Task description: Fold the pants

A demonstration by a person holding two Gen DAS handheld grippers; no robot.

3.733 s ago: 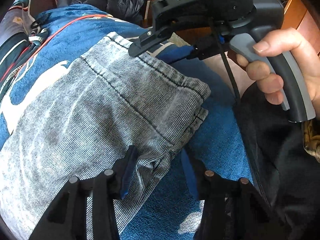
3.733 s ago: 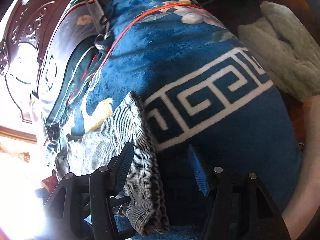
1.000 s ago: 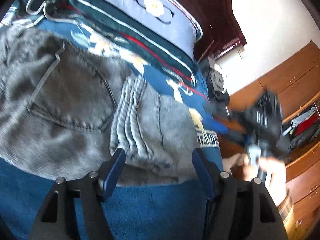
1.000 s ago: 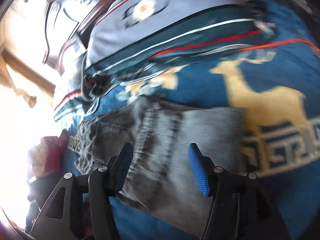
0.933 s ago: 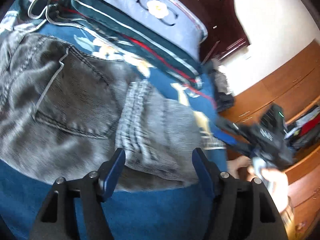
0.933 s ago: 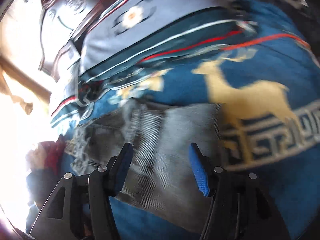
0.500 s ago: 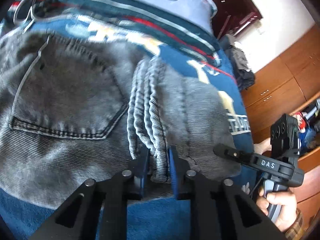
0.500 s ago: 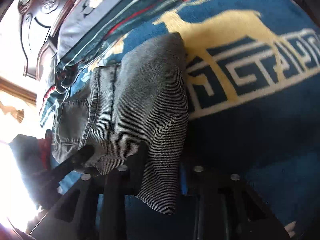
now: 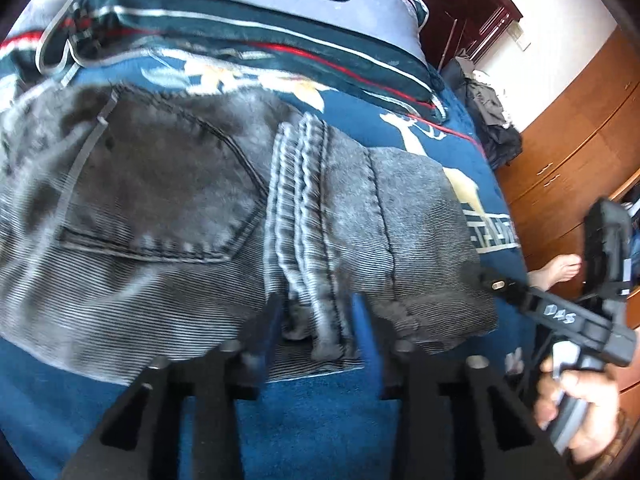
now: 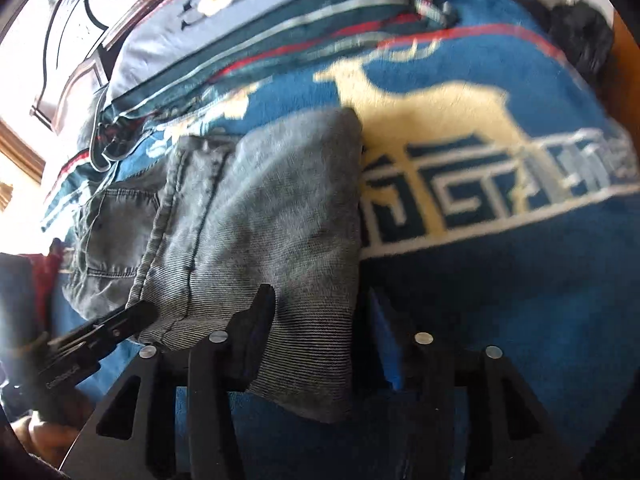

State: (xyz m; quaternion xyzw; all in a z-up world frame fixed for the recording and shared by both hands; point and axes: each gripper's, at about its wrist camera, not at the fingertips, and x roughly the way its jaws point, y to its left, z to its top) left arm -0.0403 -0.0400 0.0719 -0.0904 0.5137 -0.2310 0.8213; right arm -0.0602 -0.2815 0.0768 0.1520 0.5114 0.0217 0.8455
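Observation:
Grey denim pants [image 9: 168, 208] lie folded on a blue blanket [image 9: 312, 420], the leg part laid over the seat and its back pocket. My left gripper [image 9: 318, 320] sits at the near edge, its jaws partly open around the stacked leg hems [image 9: 304, 216]. My right gripper [image 10: 316, 328] is at the folded end [image 10: 288, 208] of the pants, its jaws partly open with the fold edge between them. The right gripper also shows in the left wrist view [image 9: 560, 312], and the left one in the right wrist view [image 10: 100, 332].
A striped pillow [image 9: 248, 20] lies beyond the pants against a dark wooden headboard [image 10: 80, 28]. Wooden wardrobes [image 9: 568, 152] stand to the right with dark clothes [image 9: 488, 112] piled beside the bed. A bare foot [image 9: 560, 268] shows on the floor.
Both grippers were shut on the denim half a second ago; both jaw pairs have now spread apart. The pants lie where they were set down.

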